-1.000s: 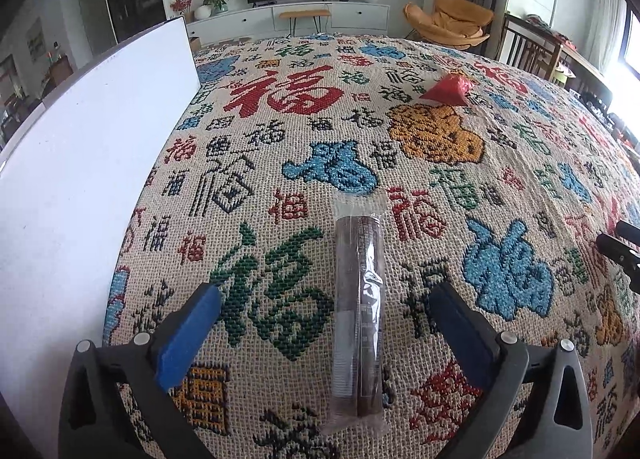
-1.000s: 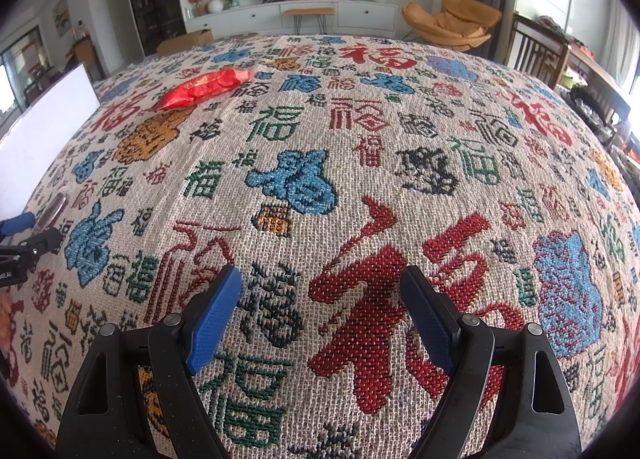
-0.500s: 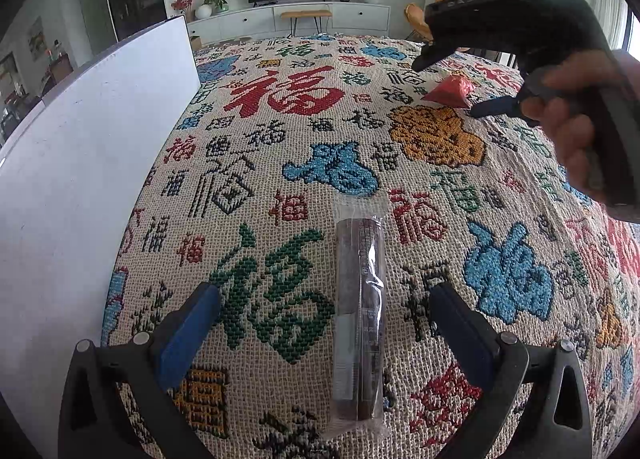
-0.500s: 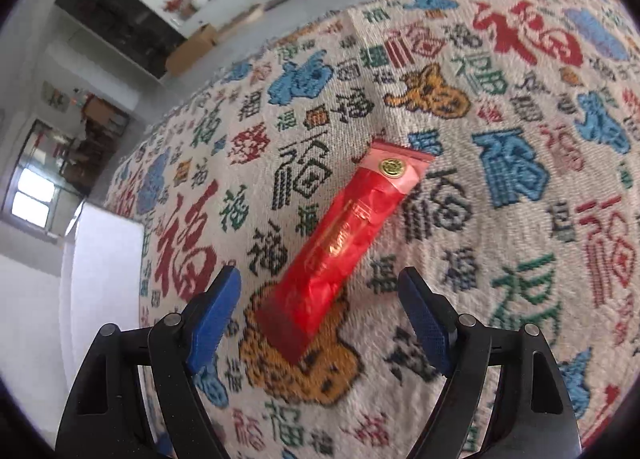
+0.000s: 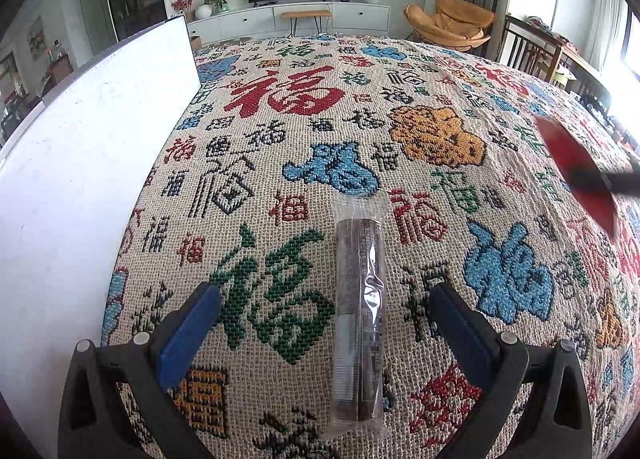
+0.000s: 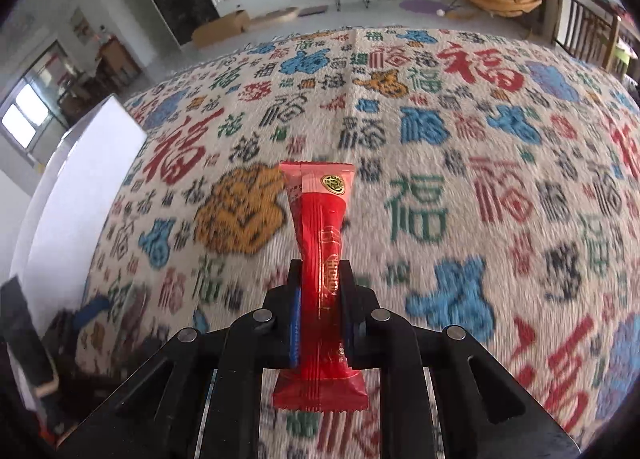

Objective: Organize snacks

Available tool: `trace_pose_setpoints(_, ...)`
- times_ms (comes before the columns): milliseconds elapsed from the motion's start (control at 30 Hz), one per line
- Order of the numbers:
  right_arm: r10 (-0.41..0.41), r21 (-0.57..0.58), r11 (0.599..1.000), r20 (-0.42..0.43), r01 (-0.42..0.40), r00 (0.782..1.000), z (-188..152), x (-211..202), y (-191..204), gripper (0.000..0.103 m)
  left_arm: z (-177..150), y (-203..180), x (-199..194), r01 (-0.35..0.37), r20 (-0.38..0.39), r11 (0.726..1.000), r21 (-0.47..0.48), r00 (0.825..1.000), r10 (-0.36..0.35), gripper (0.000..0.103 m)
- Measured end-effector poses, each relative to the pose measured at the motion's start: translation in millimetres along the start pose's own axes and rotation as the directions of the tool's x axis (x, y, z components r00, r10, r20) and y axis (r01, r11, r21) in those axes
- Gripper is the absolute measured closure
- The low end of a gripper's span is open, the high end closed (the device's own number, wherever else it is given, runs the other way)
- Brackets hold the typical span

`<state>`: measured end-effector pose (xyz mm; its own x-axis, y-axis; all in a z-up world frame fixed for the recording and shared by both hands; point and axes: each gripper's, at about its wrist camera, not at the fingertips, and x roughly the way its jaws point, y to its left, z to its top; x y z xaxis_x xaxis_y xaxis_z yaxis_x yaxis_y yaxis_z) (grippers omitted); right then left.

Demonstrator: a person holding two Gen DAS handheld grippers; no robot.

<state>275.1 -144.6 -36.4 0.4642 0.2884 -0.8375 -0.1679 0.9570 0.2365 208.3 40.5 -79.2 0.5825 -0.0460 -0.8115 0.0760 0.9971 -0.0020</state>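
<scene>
Red snack stick pack (image 6: 320, 259): light, crinkly, soft; my right gripper (image 6: 320, 295) jaws just closed on its mid-length | brown wrapped bar (image 5: 360, 311): untouched, I'd pinch mid-length; left gripper (image 5: 324, 319) jaws apart around it.

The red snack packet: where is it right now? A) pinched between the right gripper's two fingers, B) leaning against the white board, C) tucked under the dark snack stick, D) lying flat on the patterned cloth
A: the right gripper has just closed on the red snack packet, its pads pressing both sides.
</scene>
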Motion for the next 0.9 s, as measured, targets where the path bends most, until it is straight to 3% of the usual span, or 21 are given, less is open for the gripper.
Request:
trace_pose_setpoints(133, -0.153, -0.013, 0.988, 0.047, 0.154, 0.987, -57.2, -13.7, -0.8, 0.08, 0.0, -0.1, -0.2, 0.0, 0.0, 1.0, 0.0, 1.0, 0.0, 0.0)
trace_pose_setpoints(200, -0.206, -0.023, 0.977, 0.131, 0.211, 0.97, -72.7, -7.4, 4.3, 0.067, 0.0, -0.1, 0.0, 0.0, 0.0, 1.0, -0.001, 1.0, 0.0, 0.0)
trace_pose_setpoints(233, -0.23, -0.037, 0.97, 0.176, 0.24, 0.957, -69.9, -5.3, 3.0, 0.053, 0.3, -0.4, 0.3, 0.0, 0.0, 1.0, -0.001, 1.0, 0.0, 0.0)
trace_pose_setpoints(267, -0.266, -0.044, 0.96, 0.156, 0.276, 0.951, -67.7, 2.2, 6.0, 0.026, -0.3, 0.0, -0.6, 0.0, 0.0, 1.0, -0.001, 1.0, 0.0, 0.0)
trace_pose_setpoints(333, -0.251, -0.024, 0.966, 0.151, 0.257, 0.956, -58.9, 6.6, 3.3, 0.023, 0.0, 0.1, -0.5, 0.001, 0.0, 1.0, -0.002, 1.0, -0.001, 0.0)
trace_pose_setpoints(400, -0.245, -0.027, 0.968, 0.137, 0.251, 0.96, -46.8, 16.6, 0.2, 0.011, 0.0, 0.3, -0.3, 0.001, 0.0, 1.0, -0.002, 1.0, -0.001, 0.0)
trace_pose_setpoints(900, -0.247, -0.021, 0.967, 0.135, 0.252, 0.96, -45.2, 15.1, -8.4, 0.009, 0.2, 0.0, -0.4, 0.0, 0.0, 1.0, -0.002, 1.0, 0.0, 0.0)
